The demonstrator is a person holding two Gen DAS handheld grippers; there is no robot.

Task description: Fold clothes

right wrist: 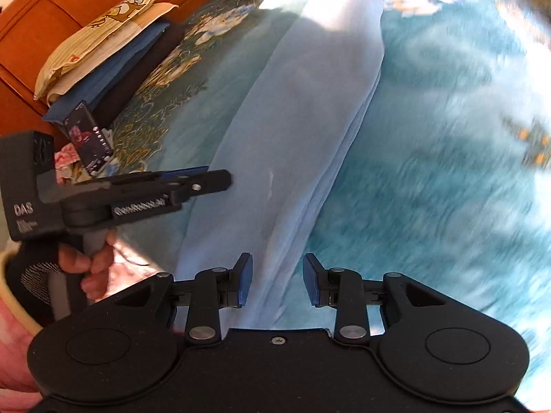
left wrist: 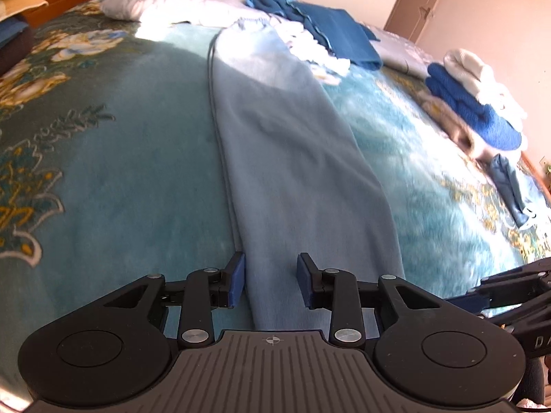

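Note:
A long, narrow, light blue garment [left wrist: 292, 158] lies flat on the teal floral blanket [left wrist: 120, 172], running away from me toward the sunlit far end. My left gripper [left wrist: 272, 280] hovers over its near end, open, with the cloth beneath the gap and neither pad pressing. In the right wrist view the same garment [right wrist: 292, 120] shows layered edges along its right side. My right gripper [right wrist: 278, 280] is open over that edge. The left gripper [right wrist: 193, 182] appears side-on at the left, held by a hand [right wrist: 93, 261]. The right gripper [left wrist: 489, 292] shows at the left view's right edge.
Blue and white folded clothes [left wrist: 475, 103] are stacked at the bed's right side, and a blue cloth [left wrist: 330, 31] and white bedding [left wrist: 155, 3] lie at the far end. Against the orange headboard [right wrist: 51, 7] sits another folded pile [right wrist: 103, 55] beside a phone [right wrist: 89, 137].

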